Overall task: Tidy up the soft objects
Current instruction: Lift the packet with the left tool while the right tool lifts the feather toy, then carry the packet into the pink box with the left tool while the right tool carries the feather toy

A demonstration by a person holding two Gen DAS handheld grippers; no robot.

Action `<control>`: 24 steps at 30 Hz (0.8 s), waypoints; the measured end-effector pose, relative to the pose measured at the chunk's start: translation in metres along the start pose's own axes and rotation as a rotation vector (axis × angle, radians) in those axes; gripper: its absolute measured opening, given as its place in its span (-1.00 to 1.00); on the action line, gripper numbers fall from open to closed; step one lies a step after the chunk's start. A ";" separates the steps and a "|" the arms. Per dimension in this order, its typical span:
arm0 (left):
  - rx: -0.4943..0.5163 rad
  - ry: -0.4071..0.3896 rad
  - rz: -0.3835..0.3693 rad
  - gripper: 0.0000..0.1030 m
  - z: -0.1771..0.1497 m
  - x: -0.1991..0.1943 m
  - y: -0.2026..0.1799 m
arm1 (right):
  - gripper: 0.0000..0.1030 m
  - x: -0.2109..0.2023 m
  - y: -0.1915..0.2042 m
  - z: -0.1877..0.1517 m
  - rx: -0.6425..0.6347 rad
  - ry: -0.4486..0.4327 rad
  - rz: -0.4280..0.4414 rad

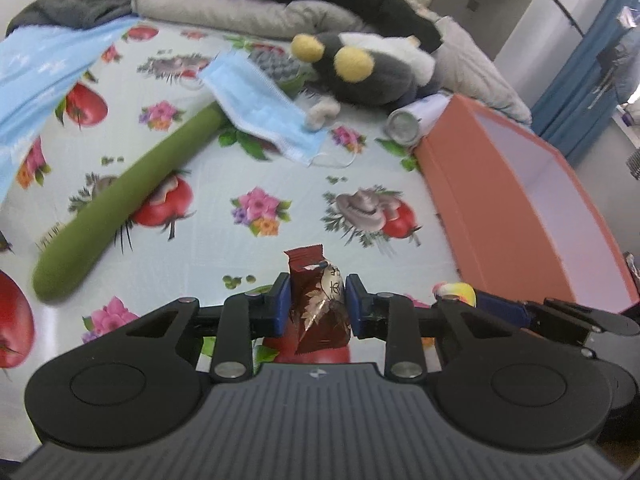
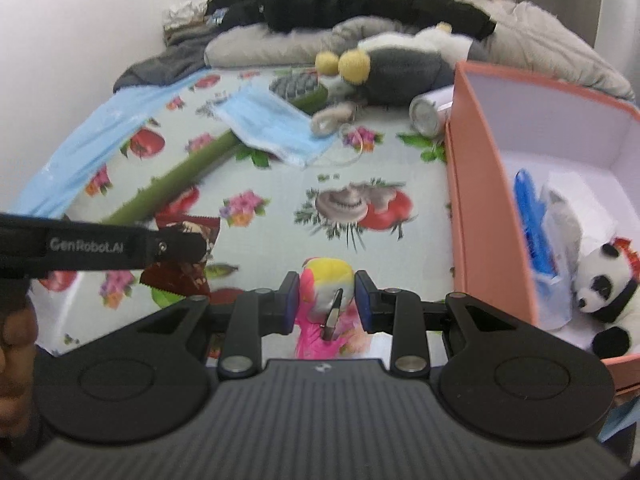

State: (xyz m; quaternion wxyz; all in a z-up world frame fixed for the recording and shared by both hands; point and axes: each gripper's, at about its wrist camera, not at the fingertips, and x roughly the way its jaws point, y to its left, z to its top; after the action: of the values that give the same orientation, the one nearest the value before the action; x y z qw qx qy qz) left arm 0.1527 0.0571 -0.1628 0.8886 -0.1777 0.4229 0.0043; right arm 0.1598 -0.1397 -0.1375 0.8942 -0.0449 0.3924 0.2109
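Observation:
In the left wrist view my left gripper (image 1: 316,292) is shut on a dark red snack packet (image 1: 316,312), which stands upright between the blue pads above the flowered sheet. To its right, my right gripper (image 1: 480,300) shows side-on with a yellow and pink toy (image 1: 458,291). The right wrist view has my right gripper (image 2: 327,292) shut on that yellow and pink plush toy (image 2: 326,276), a small metal clip hanging from it. The left gripper (image 2: 172,246) and its packet (image 2: 180,276) are at the left. An open salmon box (image 2: 480,220) stands right beside the toy.
The box holds a panda plush (image 2: 604,292) and a blue packet (image 2: 532,216). On the sheet lie a blue face mask (image 1: 260,108), a long green brush (image 1: 120,208), a grey plush with yellow balls (image 1: 372,72) and a can (image 1: 406,124). Pillows and dark clothes line the back.

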 end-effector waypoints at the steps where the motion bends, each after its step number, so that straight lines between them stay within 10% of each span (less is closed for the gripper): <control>1: 0.008 -0.006 -0.006 -0.35 0.001 -0.006 -0.002 | -0.36 -0.005 0.000 0.002 0.004 -0.010 -0.003; 24: 0.126 -0.129 -0.121 -0.35 0.015 -0.118 -0.056 | -0.36 -0.107 -0.013 0.020 0.084 -0.186 -0.047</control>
State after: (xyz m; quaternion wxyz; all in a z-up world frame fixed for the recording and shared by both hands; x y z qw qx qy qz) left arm 0.0970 0.0266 -0.0481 0.9219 -0.1462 0.3529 -0.0644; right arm 0.1145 -0.1833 -0.0473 0.9325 0.0032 0.3152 0.1763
